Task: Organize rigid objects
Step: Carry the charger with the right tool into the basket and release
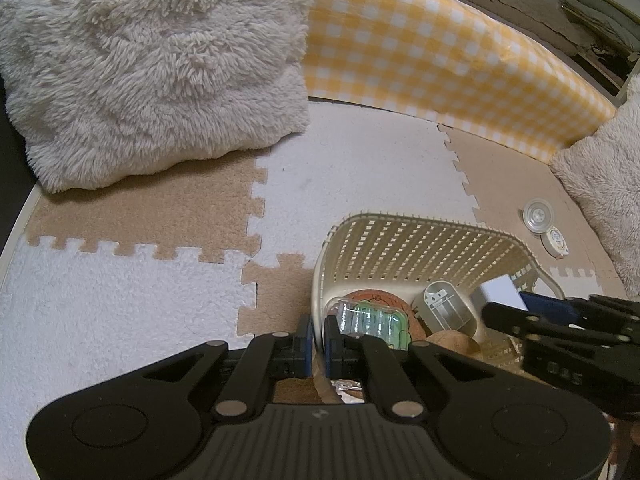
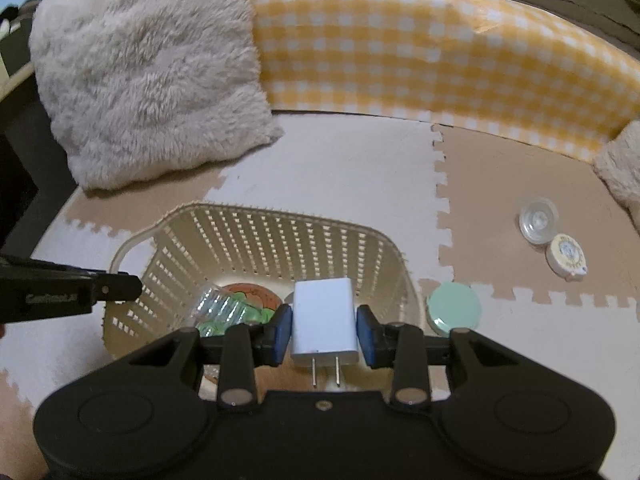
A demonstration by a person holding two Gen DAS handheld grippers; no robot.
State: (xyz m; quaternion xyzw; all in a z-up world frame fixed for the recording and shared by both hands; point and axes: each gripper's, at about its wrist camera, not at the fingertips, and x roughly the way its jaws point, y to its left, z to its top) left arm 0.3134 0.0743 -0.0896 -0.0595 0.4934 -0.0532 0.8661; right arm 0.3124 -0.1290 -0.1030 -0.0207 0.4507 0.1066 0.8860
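1. Floor of interlocking foam mats (image 2: 340, 168), tan & white, w/ a yellow gingham bumper (image 2: 440, 60) along the back and fluffy cushions (image 2: 148, 80) at both ends.

2. Basket (image 2: 256, 236), cream plastic w/ slotted walls, sits on the mats. Inside: a clear blister pack (image 1: 370, 318) w/ green contents, a round orange-rimmed disc (image 1: 384, 300) under it, a grey part (image 1: 444, 306), and a brown rounded thing, can't tell what.

3. Right claw (image 2: 325, 328): holds a white charger (image 2: 325, 320) over the basket's near side, prongs pointing back at the camera. Left pad touches the body; on the right a thin gap seems to show, so the jaws look to be about at the charger's width, hold prob. loose.

4. Left claw (image 1: 318, 336): jaws nearly closed, straddling the basket's near-left wall, seemingly pinching it to steady the basket.

5. Handling, charger: hard smooth plastic shell, light, stiff, won't deform. Glossy sides = slippery, could slide or twist between the pads. Best hold is across the flat sides mid-body, as now; keep off the prongs, which could bend. A short drop into the basket should be OK.

6. Still out on the mats: a mint lid (image 2: 452, 308) just right of the basket, plus a clear cap (image 2: 538, 220) & small white tin (image 2: 566, 258) touching each other, well apart to the right. All rigid, light, low-profile, so I'd grip across their edges.
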